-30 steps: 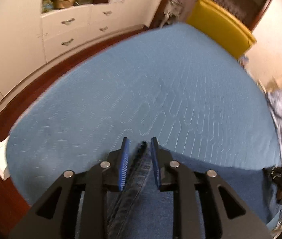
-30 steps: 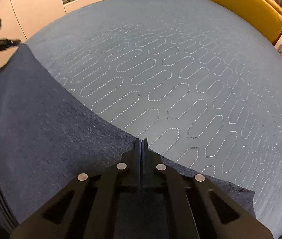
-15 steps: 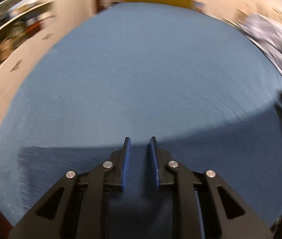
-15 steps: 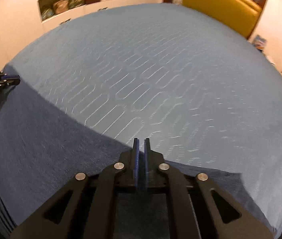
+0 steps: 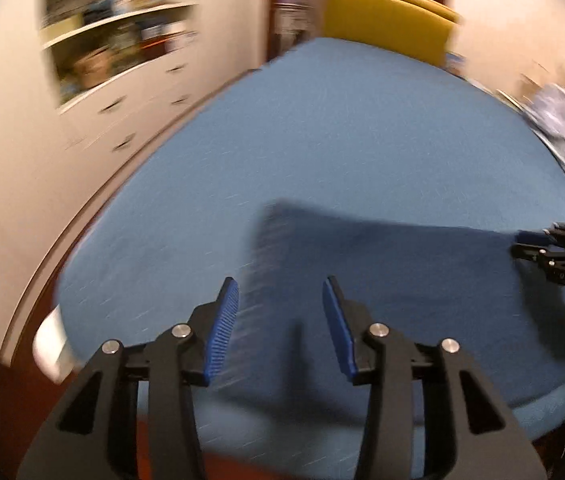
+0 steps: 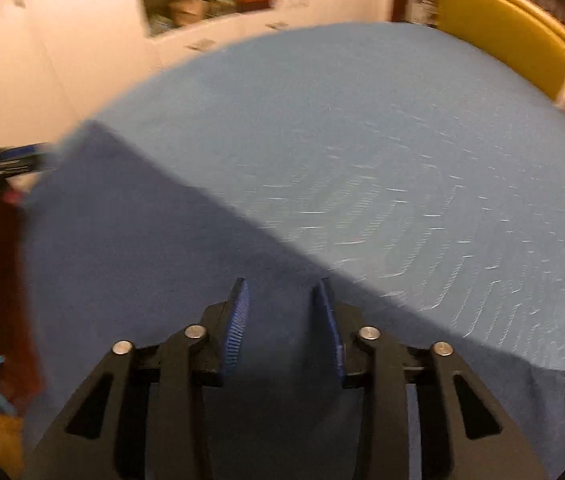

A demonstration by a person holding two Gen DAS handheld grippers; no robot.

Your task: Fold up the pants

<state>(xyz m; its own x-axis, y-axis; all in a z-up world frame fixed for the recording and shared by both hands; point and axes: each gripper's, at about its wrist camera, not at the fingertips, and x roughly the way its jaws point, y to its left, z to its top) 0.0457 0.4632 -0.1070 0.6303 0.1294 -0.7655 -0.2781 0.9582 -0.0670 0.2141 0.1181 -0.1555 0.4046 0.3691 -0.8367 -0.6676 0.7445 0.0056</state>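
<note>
Both grippers, L (image 5: 280, 300) & R (image 6: 282, 300), just opened, empty over pants (image 6: 154, 248); yellow chair (image 6: 502, 28) behind bed (image 6: 362, 120).

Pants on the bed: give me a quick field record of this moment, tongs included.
surface: bed with a blue stitched cover
pants: dark blue pants lying flat on the near part of the bed
left tongs: open, jaws just been opening, nothing pinched, over the pants' left edge
right tongs: open, jaws just been opening, pants below but not gripped
background: yellow headboard, white drawers
image quality: both views motion-blurred
</note>
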